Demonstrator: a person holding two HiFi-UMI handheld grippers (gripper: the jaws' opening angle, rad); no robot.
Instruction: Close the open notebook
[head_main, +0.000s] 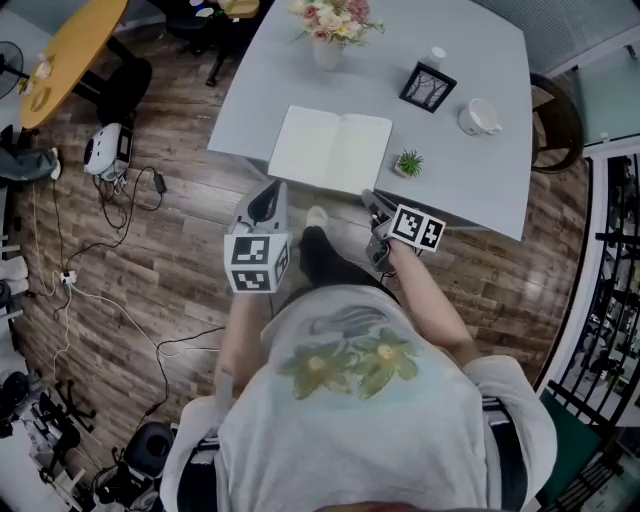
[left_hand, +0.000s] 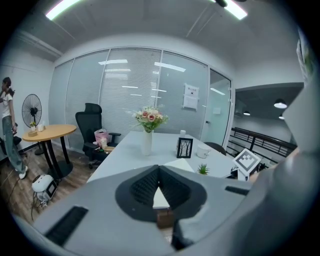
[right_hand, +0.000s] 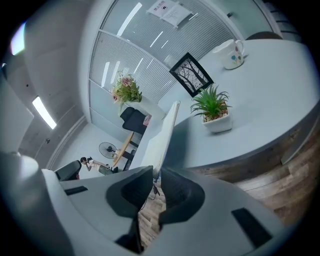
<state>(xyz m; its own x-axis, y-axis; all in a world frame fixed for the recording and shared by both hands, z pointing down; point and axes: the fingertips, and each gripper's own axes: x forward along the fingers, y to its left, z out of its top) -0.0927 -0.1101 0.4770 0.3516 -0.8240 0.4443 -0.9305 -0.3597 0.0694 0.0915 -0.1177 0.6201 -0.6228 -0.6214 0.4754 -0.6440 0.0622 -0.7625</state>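
Observation:
The open notebook (head_main: 330, 150) lies with its white pages up at the near edge of the grey table (head_main: 500, 190). My right gripper (head_main: 371, 201) is at the notebook's near right corner. In the right gripper view the thin white page edge (right_hand: 167, 132) stands raised off the table and runs down between the pads, so my right gripper (right_hand: 156, 175) is shut on it. My left gripper (head_main: 268, 200) hovers just short of the table edge by the notebook's near left corner. Its tips (left_hand: 159, 169) touch, and it holds nothing.
On the table stand a flower vase (head_main: 328, 40), a black picture frame (head_main: 428, 86), a white mug (head_main: 478, 118) and a small potted plant (head_main: 409, 163) just right of the notebook. A round wooden table (head_main: 70, 55), a white device (head_main: 105, 150) and cables are at the left.

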